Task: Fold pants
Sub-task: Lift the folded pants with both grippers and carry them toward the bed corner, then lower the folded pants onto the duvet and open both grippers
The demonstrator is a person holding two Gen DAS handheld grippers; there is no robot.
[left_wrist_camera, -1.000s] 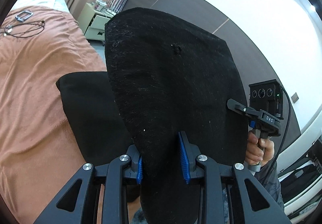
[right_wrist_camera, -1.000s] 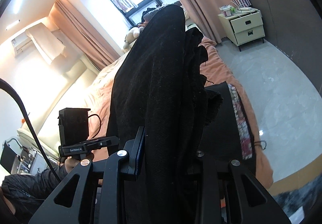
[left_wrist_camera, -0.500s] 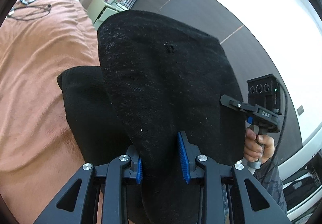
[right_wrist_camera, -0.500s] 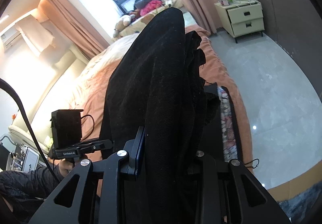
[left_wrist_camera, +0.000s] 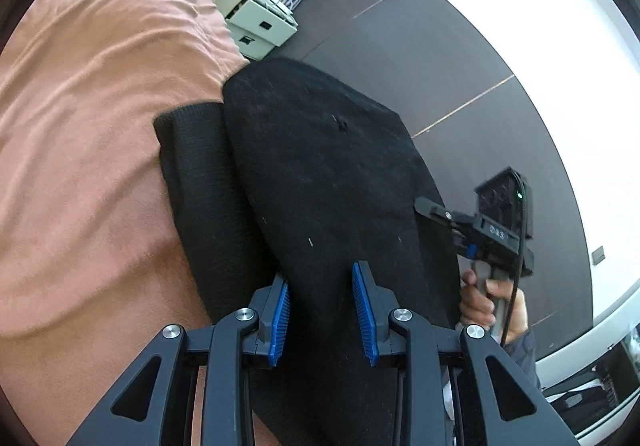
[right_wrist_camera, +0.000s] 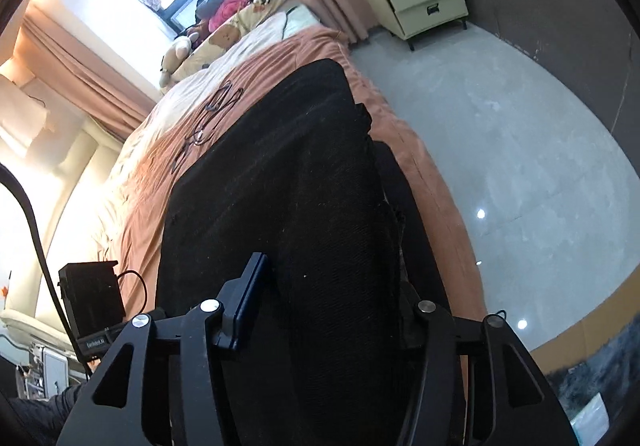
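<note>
Left gripper (left_wrist_camera: 322,306): blue ribbed pads clamped on a thick fold of the black pants (left_wrist_camera: 328,181), fabric bulging out between and past the fingers. Right gripper (right_wrist_camera: 320,310): also clenched on the pants (right_wrist_camera: 288,197); only the left pad edge shows, the right finger is buried under cloth, so the contact on that side is probably a pinch but hard to confirm. Pants are a matte, fuzzy knit with lint specks and a small hole or snag near mid-panel; a ribbed lower layer sticks out to the left in the left wrist view. The garment is held doubled over between both tools, its far end lying on the bed (left_wrist_camera: 92,117), which has a salmon-coloured, softly wrinkled cover. Lower part of the pants is cut off by the frame in both views. Right hand (left_wrist_camera: 488,298) grips the other tool's handle, partly hidden behind the cloth. Further out: black cable (right_wrist_camera: 208,117) lying loose on the bed, pale nightstand (right_wrist_camera: 420,1) with two drawers against the dark wall, grey polished floor (right_wrist_camera: 500,173), stuffed toys (right_wrist_camera: 224,33) by the window.
</note>
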